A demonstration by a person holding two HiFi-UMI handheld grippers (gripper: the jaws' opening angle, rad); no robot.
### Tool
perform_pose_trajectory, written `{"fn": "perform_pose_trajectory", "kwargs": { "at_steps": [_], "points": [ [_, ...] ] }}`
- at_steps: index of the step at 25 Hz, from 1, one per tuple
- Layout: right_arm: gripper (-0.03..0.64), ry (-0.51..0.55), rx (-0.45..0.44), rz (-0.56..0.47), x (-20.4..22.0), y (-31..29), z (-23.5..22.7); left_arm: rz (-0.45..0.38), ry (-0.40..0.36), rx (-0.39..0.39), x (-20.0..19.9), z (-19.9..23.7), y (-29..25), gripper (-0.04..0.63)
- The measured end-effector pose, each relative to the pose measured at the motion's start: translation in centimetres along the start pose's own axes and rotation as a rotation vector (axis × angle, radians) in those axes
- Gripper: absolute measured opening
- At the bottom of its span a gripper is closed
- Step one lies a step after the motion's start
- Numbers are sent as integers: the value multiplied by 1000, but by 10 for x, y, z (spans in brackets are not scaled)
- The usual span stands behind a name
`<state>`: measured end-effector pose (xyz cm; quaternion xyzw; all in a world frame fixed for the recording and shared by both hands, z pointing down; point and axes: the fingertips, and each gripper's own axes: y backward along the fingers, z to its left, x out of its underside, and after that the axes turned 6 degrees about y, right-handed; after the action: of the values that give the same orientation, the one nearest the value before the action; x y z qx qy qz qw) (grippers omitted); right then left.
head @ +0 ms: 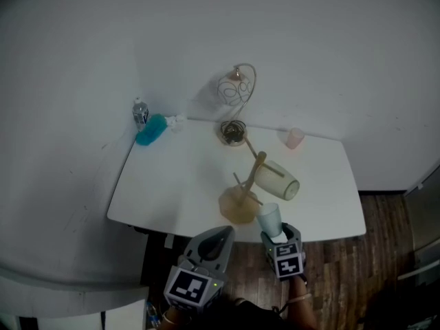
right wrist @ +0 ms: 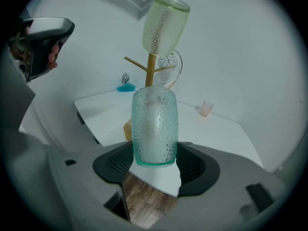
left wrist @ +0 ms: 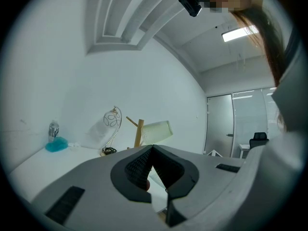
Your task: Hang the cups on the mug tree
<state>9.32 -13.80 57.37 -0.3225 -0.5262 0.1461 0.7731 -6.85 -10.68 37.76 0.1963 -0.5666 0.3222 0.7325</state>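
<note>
A wooden mug tree (head: 242,196) stands near the table's front edge, and a pale yellow dimpled cup (head: 278,180) hangs mouth-down on one of its pegs. My right gripper (head: 275,235) is shut on a pale green dimpled cup (head: 269,219), held upright just in front of the tree's base. In the right gripper view the green cup (right wrist: 155,126) fills the gap between the jaws, with the tree (right wrist: 151,70) and the yellow cup (right wrist: 165,25) behind it. My left gripper (head: 223,234) hovers at the table's front edge, shut and empty. A small pink cup (head: 294,138) stands at the back right.
A wire ornament (head: 237,91) stands at the back of the white table (head: 172,184). At the back left corner lie a blue fluffy item (head: 151,129) and a small bottle (head: 140,113). Wooden floor (head: 385,253) shows beyond the front right edge.
</note>
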Motion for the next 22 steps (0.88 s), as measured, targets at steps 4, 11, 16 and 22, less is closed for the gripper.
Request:
{"fn": "perform_pose_trajectory", "kwargs": {
  "at_steps": [4,11,16,22],
  "points": [
    [287,3,-3,3,-3,-3,4,-3,8,-6,-1,7,2,0],
    [287,5,-5,26,-4,-6,6,-6,16,-10,-2,15,4,0],
    [287,11,-8,31,-6,-8,9,-6,24,-12,-1,18,6,0],
    [287,12,-17,38,-7,-13,10,-9,24,-13,-2,21,6,0]
  ]
}}
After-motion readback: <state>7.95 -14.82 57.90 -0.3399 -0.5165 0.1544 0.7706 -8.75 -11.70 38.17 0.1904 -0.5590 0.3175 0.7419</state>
